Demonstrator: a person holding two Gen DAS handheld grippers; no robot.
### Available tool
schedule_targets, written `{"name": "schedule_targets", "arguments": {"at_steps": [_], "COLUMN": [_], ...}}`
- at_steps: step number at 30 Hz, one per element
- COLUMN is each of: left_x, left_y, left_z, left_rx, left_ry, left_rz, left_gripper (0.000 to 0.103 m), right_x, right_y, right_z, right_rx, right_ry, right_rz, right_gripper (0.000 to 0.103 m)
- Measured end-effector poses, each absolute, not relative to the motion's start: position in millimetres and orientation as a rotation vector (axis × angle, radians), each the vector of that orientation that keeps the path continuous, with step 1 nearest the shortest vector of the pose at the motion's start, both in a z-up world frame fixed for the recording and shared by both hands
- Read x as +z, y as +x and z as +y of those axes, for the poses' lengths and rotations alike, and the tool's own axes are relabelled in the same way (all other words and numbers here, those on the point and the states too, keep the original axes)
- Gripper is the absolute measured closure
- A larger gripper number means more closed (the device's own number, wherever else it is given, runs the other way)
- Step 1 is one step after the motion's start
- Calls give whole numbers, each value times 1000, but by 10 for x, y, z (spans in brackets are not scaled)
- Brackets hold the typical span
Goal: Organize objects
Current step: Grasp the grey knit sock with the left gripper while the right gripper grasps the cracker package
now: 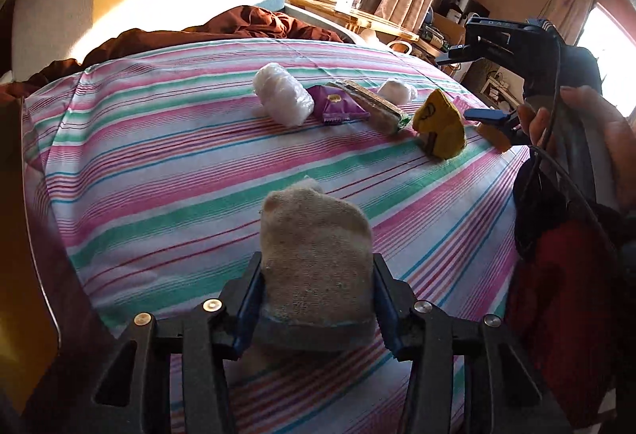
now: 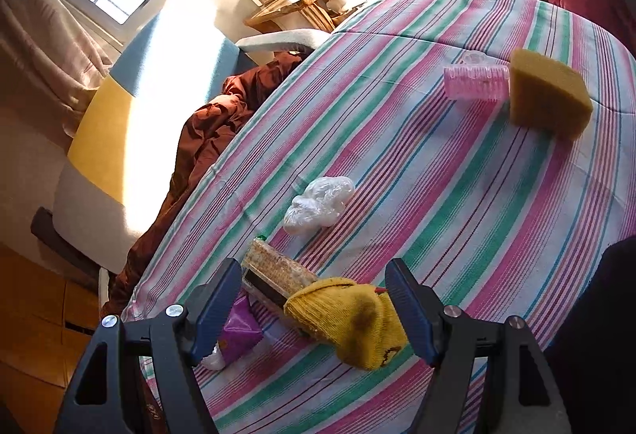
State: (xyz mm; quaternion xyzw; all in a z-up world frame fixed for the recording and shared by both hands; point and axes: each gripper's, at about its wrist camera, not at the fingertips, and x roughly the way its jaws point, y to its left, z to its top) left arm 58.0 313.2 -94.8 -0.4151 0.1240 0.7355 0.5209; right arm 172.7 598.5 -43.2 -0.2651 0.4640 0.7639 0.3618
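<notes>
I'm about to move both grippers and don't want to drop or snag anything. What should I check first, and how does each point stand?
1. Beige sock sits between the left gripper's pads: ok, both pads press its sides.
2. Sock clear of the sheet: cannot tell; its lower end hangs below the pads.
3. Right gripper is open: ok, a wide gap shows.
4. Yellow sock centred in that gap: not ok, it lies toward one finger and nothing touches it.
5. Yellow sock free of neighbours: not ok, it overlaps the cracker pack.
6. Sponge and curler out of the way: ok, far across the sheet.
</notes>
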Motion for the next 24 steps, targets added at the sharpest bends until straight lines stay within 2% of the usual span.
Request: {"name": "schedule_targets", "arguments": {"at_steps": [4, 12, 20, 22, 23, 24], "left_x": [-966, -975, -1000, -998, -1001, -998], "left_y": [567, 529, 519, 524, 518, 511], "left_z": [3149, 3140, 3119, 3129, 3127, 3128], "left_rx": [1762, 1747, 1742, 1741, 1740, 1739], "left_ry": [-986, -991, -992, -992, -994, -993], "left_rz": [307, 281, 262, 262, 260, 261], "left_gripper": [53, 52, 52, 52, 52, 51], "right_x": [-366, -575, -943, -1024, -1031, -1022], "right_y": [1385, 565, 291, 259, 255, 254], "right_z": [5843, 5772, 5913, 5908, 5900, 5887], "right_rx": [2080, 2057, 2010, 2017, 2032, 2045], "right_ry": [-835, -1306, -1532, -1567, -1565, -1565], "right_rz": [1046, 556, 480, 492, 496, 497], "right_gripper": [27, 28, 28, 40, 42, 50]}}
